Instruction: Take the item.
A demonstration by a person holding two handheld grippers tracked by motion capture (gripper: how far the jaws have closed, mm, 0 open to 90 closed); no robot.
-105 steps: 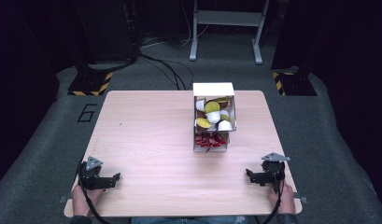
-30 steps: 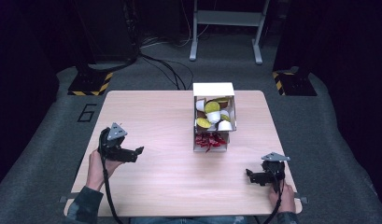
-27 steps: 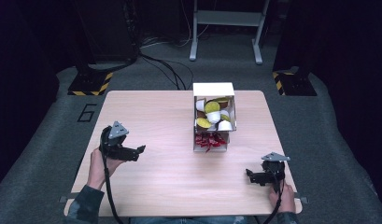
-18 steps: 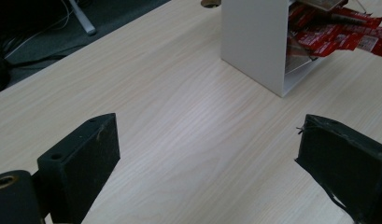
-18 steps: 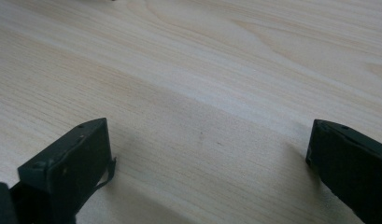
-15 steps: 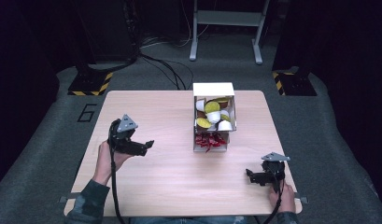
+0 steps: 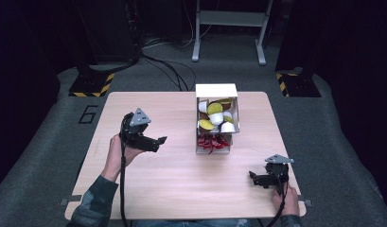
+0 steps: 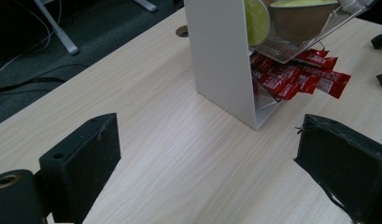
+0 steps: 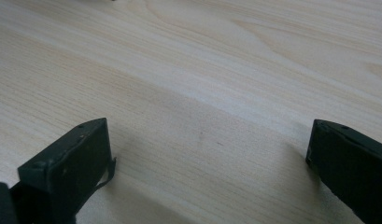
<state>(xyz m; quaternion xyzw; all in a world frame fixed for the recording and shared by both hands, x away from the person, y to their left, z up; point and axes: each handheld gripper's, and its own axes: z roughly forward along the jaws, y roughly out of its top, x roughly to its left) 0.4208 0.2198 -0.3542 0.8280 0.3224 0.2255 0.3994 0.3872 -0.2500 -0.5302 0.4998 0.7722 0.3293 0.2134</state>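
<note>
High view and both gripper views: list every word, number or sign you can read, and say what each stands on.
"6": black numeral on the grey floor mat, left of the table.
Yellow and black hazard stripes, no words: on the two black floor bases beyond the table.
White print on the red packets in the lower part of the white dispenser: too small and blurred to read.
Cup lids in the dispenser: no print legible.

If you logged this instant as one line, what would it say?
left gripper: open, raised, aimed at white dispenser box | red packets: in its lower tray | right gripper: open, low over table, near edge
</note>
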